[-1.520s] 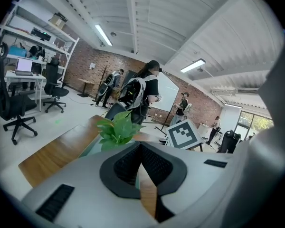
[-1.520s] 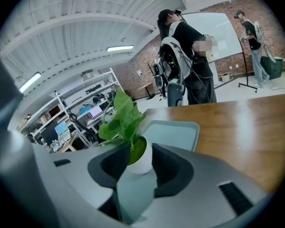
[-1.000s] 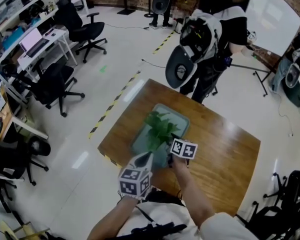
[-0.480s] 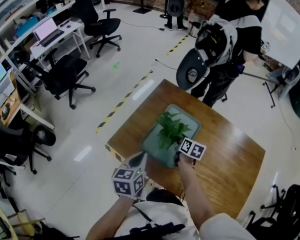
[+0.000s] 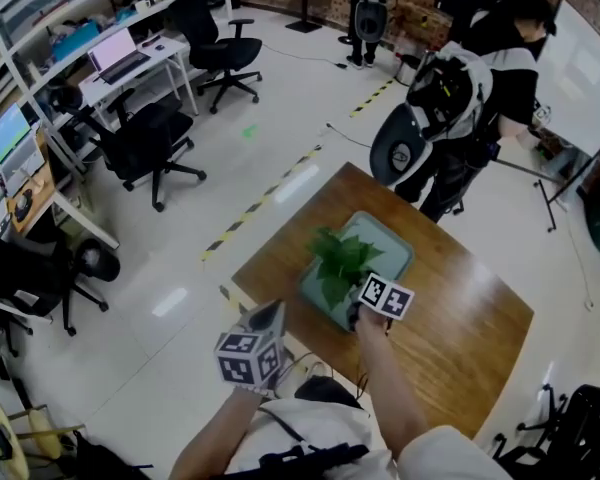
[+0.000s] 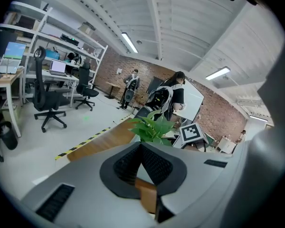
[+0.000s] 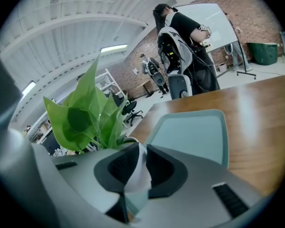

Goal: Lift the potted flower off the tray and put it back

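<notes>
At the middle of the head view we see a potted flower (image 5: 340, 258) with bright green leaves and a white pot, a pale grey-green rectangular plastic tray (image 5: 388, 242) and a warm brown, wood-grained table (image 5: 460, 333). To the table's left we find yellow-and-black striped floor tape (image 5: 265, 200) on the glossy pale grey floor (image 5: 280, 108). The swivel office chairs (image 5: 145, 143) at upper left are black.

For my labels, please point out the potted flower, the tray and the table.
potted flower (image 5: 340, 258): head view, green leaves.
tray (image 7: 194, 132): right gripper view, bare floor.
table (image 5: 460, 340): head view, bare wood.
</notes>
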`<state>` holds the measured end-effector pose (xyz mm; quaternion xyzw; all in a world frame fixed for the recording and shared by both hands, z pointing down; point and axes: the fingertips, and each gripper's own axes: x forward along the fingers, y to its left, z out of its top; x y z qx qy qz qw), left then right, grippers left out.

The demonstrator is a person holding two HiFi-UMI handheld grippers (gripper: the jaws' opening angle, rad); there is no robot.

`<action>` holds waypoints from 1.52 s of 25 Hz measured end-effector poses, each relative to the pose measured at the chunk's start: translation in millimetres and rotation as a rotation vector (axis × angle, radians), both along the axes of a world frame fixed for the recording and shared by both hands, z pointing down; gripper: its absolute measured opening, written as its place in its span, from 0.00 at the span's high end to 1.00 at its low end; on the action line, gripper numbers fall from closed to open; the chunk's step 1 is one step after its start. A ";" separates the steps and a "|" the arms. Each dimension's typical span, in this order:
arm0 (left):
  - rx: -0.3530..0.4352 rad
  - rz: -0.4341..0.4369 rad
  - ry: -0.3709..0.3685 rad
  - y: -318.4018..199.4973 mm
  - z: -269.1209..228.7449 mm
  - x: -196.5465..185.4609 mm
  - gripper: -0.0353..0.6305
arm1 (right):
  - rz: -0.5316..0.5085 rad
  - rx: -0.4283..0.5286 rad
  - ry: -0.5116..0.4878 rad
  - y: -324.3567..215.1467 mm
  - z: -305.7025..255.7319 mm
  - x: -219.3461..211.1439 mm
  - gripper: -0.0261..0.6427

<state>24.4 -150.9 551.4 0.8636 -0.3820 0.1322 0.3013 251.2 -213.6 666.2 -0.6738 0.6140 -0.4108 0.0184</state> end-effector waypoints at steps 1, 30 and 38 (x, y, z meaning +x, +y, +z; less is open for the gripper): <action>-0.001 -0.013 0.001 -0.4 -0.3 -5.5 0.95 | -0.019 0.006 -0.003 -4.7 -3.0 -9.4 0.88; -0.055 -0.326 -0.033 3.7 22.5 -134.7 0.95 | -0.390 -0.068 0.007 -59.4 45.2 -199.5 0.88; -0.047 -0.300 -0.031 3.9 22.3 -126.7 0.95 | -0.347 -0.069 -0.003 -56.3 45.5 -189.7 0.80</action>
